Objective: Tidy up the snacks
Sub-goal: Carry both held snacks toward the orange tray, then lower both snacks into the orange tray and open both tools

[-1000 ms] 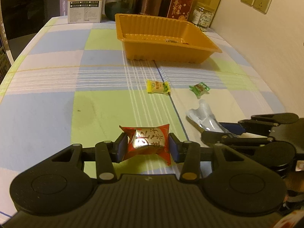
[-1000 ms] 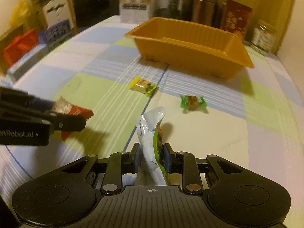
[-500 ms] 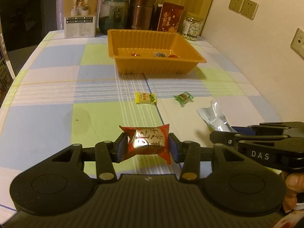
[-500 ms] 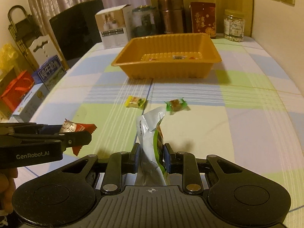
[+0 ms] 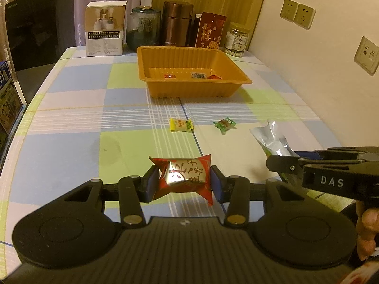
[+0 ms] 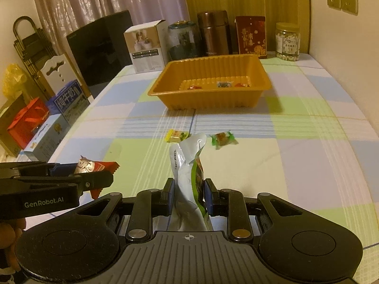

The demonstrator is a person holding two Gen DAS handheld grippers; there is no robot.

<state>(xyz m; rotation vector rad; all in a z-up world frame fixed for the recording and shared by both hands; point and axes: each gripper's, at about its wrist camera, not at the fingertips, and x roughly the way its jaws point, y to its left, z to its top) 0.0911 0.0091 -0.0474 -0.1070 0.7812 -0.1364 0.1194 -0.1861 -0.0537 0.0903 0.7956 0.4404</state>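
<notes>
Here's the table [image 5: 71, 123], a checked cloth in blue, green and white running away toward the far wall. Sitting on it, well ahead of both hands, is the orange tray [image 5: 196, 87], its long side lying across the line of approach, and there are already a few small wrapped snacks on its floor. Behind the tray stand a white box [image 5: 105, 28], a dark jar [image 5: 143, 28], a brown flask [image 5: 177, 23], a red packet [image 5: 210, 32] and a glass jar [image 5: 238, 39].

Now the hands. The left tool [image 5: 183, 181] is clamped on a red-and-gold snack [image 5: 183, 177], wrapper ends flaring out either side of the pads, held clear above the cloth. The right tool [image 6: 188, 194] is closed on a silver-and-green pouch [image 6: 187, 165], which stands upright between the pads with its torn top leaning forward.

Two loose pieces lie on the cloth between tools and tray: a yellow candy [image 5: 181, 125] and, just beside it to the right, a green candy [image 5: 225, 125].

The key relation: the tray lies straight ahead of the left tool and slightly left of the right one, both roughly equally far off, I'd say. Both loads look ready to travel forward over the near rim, clearing the two loose candies on the way.
</notes>
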